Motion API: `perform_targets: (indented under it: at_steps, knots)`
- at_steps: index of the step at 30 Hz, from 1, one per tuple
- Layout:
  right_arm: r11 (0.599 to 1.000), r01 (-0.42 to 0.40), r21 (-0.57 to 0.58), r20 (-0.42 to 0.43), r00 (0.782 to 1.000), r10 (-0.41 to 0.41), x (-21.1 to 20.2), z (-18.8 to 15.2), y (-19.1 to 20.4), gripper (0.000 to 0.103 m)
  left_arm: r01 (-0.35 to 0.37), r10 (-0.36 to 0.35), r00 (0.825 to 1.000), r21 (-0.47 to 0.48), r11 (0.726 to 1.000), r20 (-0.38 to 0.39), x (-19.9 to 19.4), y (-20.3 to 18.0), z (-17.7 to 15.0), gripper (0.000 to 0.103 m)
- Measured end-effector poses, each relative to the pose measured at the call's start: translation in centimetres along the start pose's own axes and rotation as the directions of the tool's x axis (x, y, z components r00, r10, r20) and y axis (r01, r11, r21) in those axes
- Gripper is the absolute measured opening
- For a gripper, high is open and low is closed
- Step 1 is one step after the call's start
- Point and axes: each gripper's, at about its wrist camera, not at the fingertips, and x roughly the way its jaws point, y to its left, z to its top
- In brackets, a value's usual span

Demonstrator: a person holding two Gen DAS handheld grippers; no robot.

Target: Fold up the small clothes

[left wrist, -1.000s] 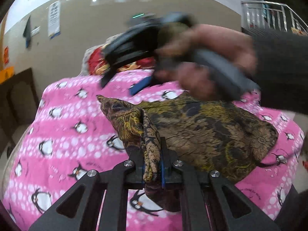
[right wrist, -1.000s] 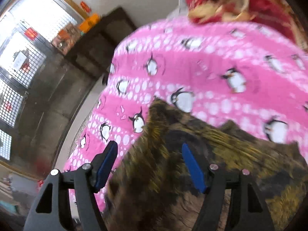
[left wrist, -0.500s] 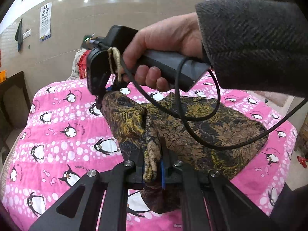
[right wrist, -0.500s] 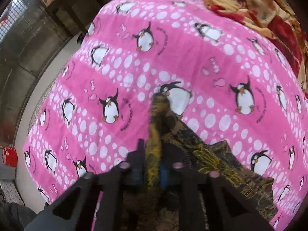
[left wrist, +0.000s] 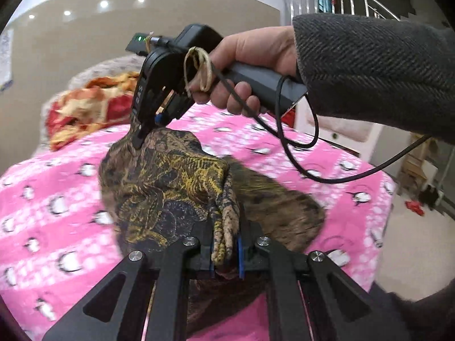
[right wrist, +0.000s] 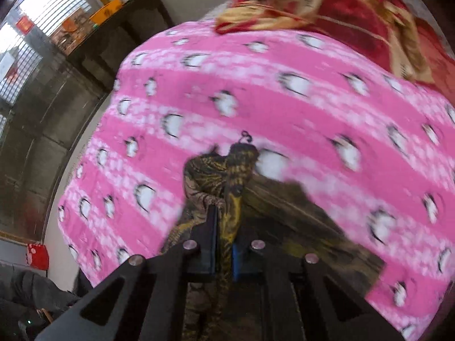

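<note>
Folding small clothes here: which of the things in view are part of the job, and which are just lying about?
Part of the job:
- brown and gold patterned garment
- left claw, shut on it
- right claw, shut on it
- pink penguin blanket, the folding surface

Just lying about:
- red and gold quilt
- dark cabinet

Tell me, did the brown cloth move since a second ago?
Yes. The brown cloth, pinched by both grippers, has lifted off the pink penguin blanket it lay flat on, folding toward the right.

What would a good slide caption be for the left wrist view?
Both grippers, left and right, pinch a patterned brown cloth above a pink penguin blanket.
</note>
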Motion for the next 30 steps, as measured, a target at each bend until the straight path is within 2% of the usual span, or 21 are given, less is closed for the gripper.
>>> perform_targets:
  at_steps: [7,13,16,18,21,23,25,27,28,29,30]
  knots:
    - [0.995,0.042,0.095,0.0,0.999,-0.042,-1.9,-4.3,-8.3,0.007,0.107,-0.106,0.992,0.012,0.994,-0.064,5.3,-4.4,1.6,0.0]
    - [0.987,0.06,0.15,-0.013,0.998,-0.059,-0.1,-6.8,-12.7,0.007,0.143,-0.145,0.98,-0.023,0.989,-0.135,9.1,-6.4,1.6,0.0]
    - [0.98,0.07,0.188,-0.034,0.997,-0.064,2.0,-8.3,-14.2,0.009,0.149,-0.15,0.97,-0.018,0.989,-0.191,10.3,-7.1,0.2,0.0]
    - [0.97,0.06,0.235,-0.019,0.998,-0.057,3.3,-9.5,-15.2,0.021,0.159,-0.157,0.962,-0.006,0.987,-0.225,10.3,-7.4,-0.6,0.0]
    - [0.944,-0.01,0.33,0.072,0.997,-0.015,2.4,-10.9,-16.3,0.026,0.199,-0.192,0.951,0.003,0.98,-0.24,8.5,-7.5,-1.3,0.0]
    - [0.94,0.019,0.342,0.118,0.991,-0.062,0.2,-11.9,-15.9,0.026,0.209,-0.208,0.954,-0.018,0.978,-0.214,5.8,-6.4,-1.3,0.0]
    - [0.948,0.042,0.317,0.17,0.98,-0.1,-2.3,-13.0,-14.8,0.026,0.173,-0.178,0.97,-0.043,0.984,-0.164,3.0,-4.5,-1.0,0.0]
    - [0.97,0.062,0.236,0.249,0.961,-0.122,-5.5,-14.7,-11.8,0.027,0.093,-0.101,0.99,-0.082,0.992,-0.095,0.5,-1.7,-0.8,0.0]
    - [0.982,0.055,0.181,0.277,0.955,-0.105,-6.6,-15.5,-10.1,0.029,0.052,-0.06,0.995,-0.107,0.993,-0.077,0.0,-0.5,-1.0,0.0]
    - [0.993,0.048,0.111,0.299,0.951,-0.079,-7.5,-16.6,-7.9,0.037,0.01,-0.021,0.997,-0.149,0.989,-0.078,-0.1,1.0,-1.2,0.0]
    - [0.998,0.041,0.052,0.314,0.948,-0.055,-7.9,-17.7,-6.1,0.041,-0.014,-0.006,0.995,-0.19,0.982,-0.104,0.3,2.2,-1.5,0.0]
